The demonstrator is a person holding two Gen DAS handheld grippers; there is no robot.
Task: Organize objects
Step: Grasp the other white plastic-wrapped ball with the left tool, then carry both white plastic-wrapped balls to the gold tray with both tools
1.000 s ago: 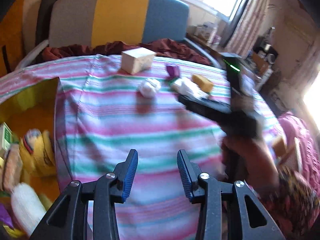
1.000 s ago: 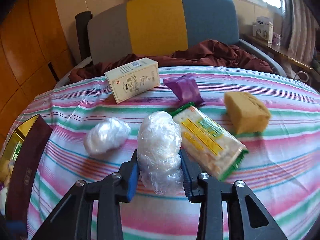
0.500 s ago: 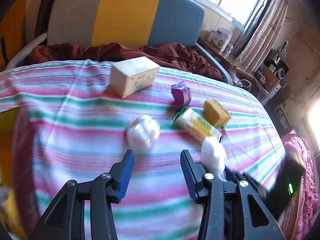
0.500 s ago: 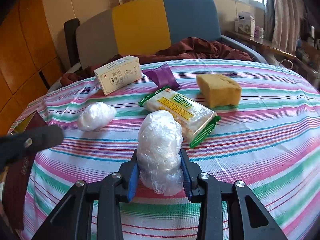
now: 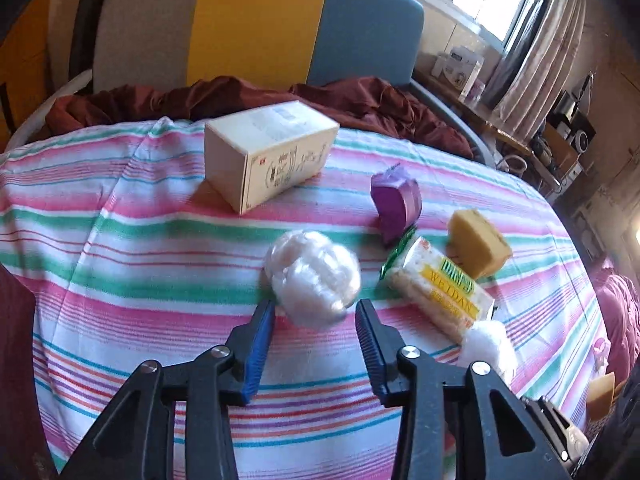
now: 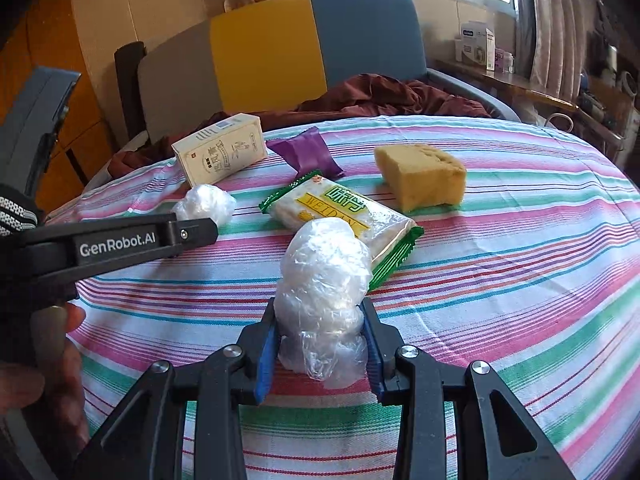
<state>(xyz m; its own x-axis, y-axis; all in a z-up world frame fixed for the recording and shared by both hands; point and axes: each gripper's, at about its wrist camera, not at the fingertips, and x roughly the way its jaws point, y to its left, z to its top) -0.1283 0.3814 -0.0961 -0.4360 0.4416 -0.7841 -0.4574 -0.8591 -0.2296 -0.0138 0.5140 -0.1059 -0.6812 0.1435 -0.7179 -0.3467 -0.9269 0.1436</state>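
Plastic bundle, crinkled and clear-white, was pinched upright between the right tongs above the striped counter. Behind it lay a snack packet marked "WEIDAN", a yellow sponge, a purple wrapper and a cream box. The left tongs, spread apart, were placed just before a second plastic ball; "GenRobot.AI" was printed on their arm.

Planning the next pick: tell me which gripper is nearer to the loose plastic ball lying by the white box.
Left. The left gripper is open right at the loose plastic ball, its fingers flanking it. The right gripper sits farther back, shut on another plastic bundle.
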